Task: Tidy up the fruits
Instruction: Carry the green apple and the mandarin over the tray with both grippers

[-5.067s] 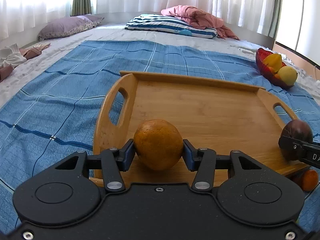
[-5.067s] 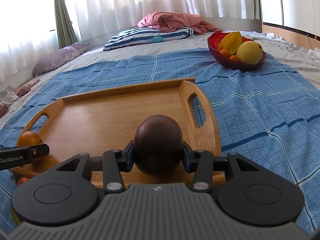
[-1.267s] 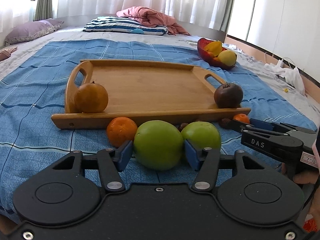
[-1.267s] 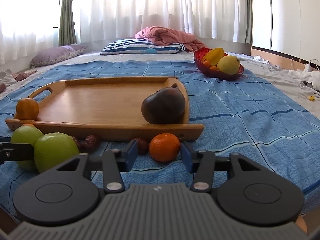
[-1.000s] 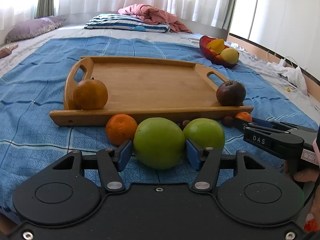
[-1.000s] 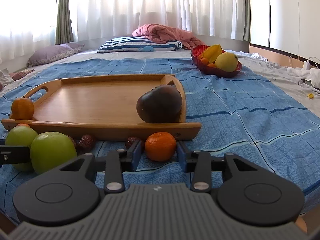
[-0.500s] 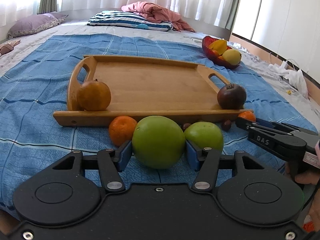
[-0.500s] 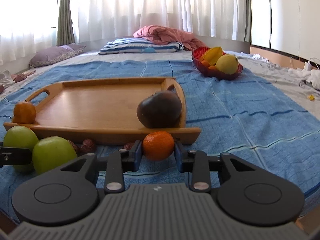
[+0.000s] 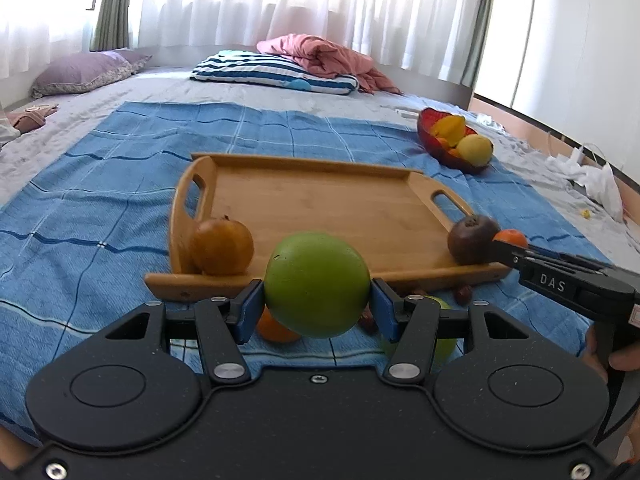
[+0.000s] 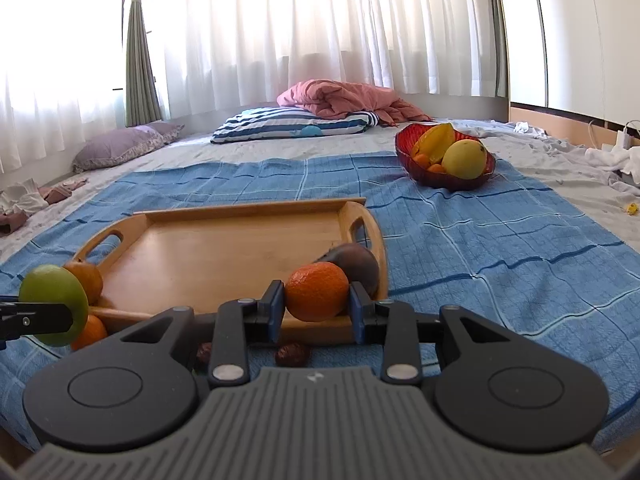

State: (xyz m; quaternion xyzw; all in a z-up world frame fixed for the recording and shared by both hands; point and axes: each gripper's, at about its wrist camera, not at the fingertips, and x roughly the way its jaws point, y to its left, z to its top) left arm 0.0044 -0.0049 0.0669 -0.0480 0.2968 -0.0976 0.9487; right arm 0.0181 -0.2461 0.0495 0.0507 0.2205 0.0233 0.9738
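Note:
My left gripper is shut on a green apple and holds it above the blanket, at the near edge of the wooden tray. My right gripper is shut on a small orange, lifted at the tray's near right corner. On the tray lie a brown-orange fruit at the near left and a dark purple fruit at the near right. A second orange, a second green apple and small brown dates lie on the blanket in front of the tray.
A red bowl with yellow and orange fruit stands on the blue checked blanket beyond the tray to the right. Pillows and a pink quilt lie at the far end. White clothes lie at the right.
Both grippers have risen and moved toward the tray. The left one lifted the green apple off the blanket; the right one closed on the small orange and lifted it.

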